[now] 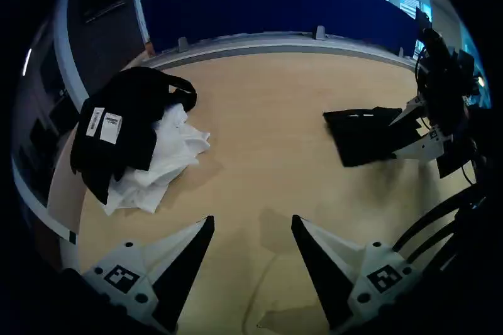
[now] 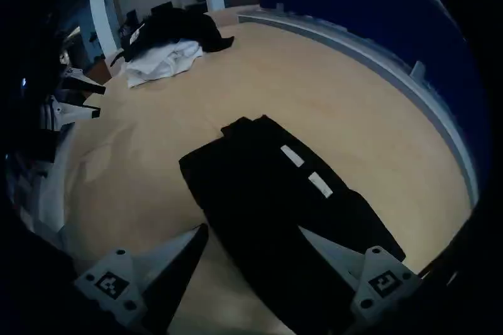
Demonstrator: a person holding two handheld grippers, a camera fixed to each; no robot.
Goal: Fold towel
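Left gripper [image 1: 251, 237]: fingers are held wide apart, open, with nothing between them. Bare bench [image 1: 276, 102] is seen through the gap. The gripper is held just above the pale wooden surface, near its front edge.

Right gripper [image 2: 251, 241]: fingers are likewise spread and nothing is clamped. In the right gripper view, the near end of the black towel [image 2: 264, 190] is seen passing between and under the two fingers. Contact between finger and cloth cannot be judged from this view. In the left gripper view, the right gripper [image 1: 409, 137] is seen at the far right, its two white fingers apart at the towel's [image 1: 361, 137] edge.

Task object: the black towel is laid flat on the bench as a long, roughly folded strip. Two small white tags [image 2: 292, 156] are seen on its upper face. The strip runs away from the right gripper towards the middle of the bench.

Other items: a heap of cloth is noted at the far left corner of the bench, well apart from the towel. A black cloth [image 1: 126, 115] with two white labels [image 1: 104, 124] is draped over crumpled white cloth [image 1: 170, 153]. The same heap [image 2: 163, 52] is seen in the right gripper view, beyond the left gripper [image 2: 100, 100].

Background: a blue partition [image 1: 270, 2] is stood along the far edge of the bench.
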